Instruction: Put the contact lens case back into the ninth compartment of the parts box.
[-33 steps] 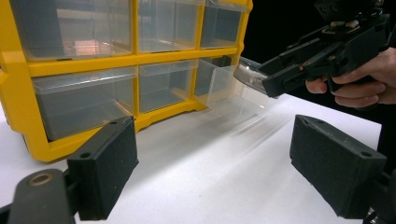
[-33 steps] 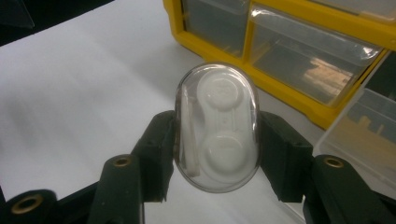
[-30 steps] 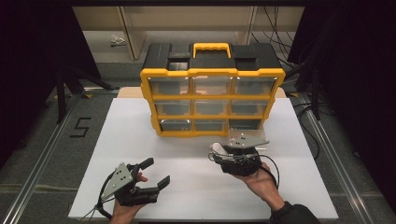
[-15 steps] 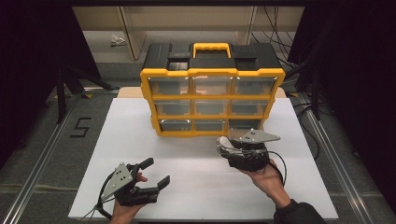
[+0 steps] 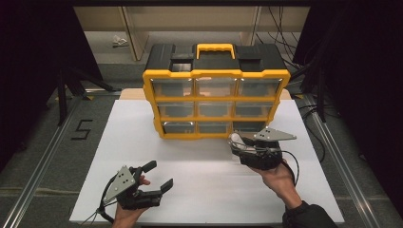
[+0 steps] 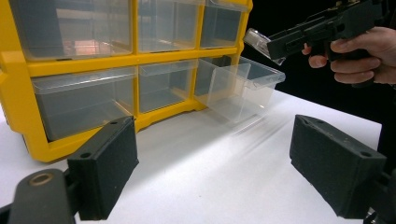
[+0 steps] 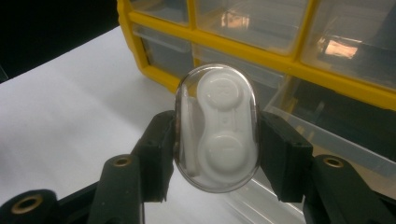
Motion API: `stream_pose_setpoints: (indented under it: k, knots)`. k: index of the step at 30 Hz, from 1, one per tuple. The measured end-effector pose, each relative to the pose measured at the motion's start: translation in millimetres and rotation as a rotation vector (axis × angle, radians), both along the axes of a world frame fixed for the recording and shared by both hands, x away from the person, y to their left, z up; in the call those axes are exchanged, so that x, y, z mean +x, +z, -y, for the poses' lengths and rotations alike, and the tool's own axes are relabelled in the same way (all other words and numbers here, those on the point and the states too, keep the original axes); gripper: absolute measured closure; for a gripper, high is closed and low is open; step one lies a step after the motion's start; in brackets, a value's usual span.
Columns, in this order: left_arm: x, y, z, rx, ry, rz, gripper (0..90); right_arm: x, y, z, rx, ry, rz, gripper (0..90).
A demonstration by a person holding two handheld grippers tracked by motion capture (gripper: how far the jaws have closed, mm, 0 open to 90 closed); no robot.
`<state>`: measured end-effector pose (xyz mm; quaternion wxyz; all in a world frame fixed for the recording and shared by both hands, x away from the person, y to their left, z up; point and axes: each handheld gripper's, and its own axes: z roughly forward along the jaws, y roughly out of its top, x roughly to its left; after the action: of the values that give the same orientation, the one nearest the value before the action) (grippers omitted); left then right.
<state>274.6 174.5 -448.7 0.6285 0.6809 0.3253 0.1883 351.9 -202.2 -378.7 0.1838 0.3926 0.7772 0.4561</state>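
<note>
The right gripper (image 7: 217, 140) is clamping a clear case (image 7: 216, 127), just in front of the open drawer (image 6: 243, 91) of the organizer (image 5: 216, 102). The likely next move is lowering it inside. The left gripper (image 5: 154, 178) is resting open on the table (image 5: 204, 190).

1. A white table (image 5: 142, 142) is sitting in the middle, holding things up.
2. A yellow and black box of little drawers (image 5: 216, 90) is standing on it, toward 12 o'clock.
3. One clear drawer (image 6: 245, 88) is sticking out of the bottom row.
</note>
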Motion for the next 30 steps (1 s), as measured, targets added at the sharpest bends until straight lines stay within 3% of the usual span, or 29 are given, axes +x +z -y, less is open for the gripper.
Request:
stream_pose_setpoints:
  k: [30]
  knots:
    - [-0.3, 0.1, -0.2, 0.000, 0.003, 0.002, 14.8, 9.6, 4.3, 29.0, 0.043, -0.088, 0.008, 49.6]
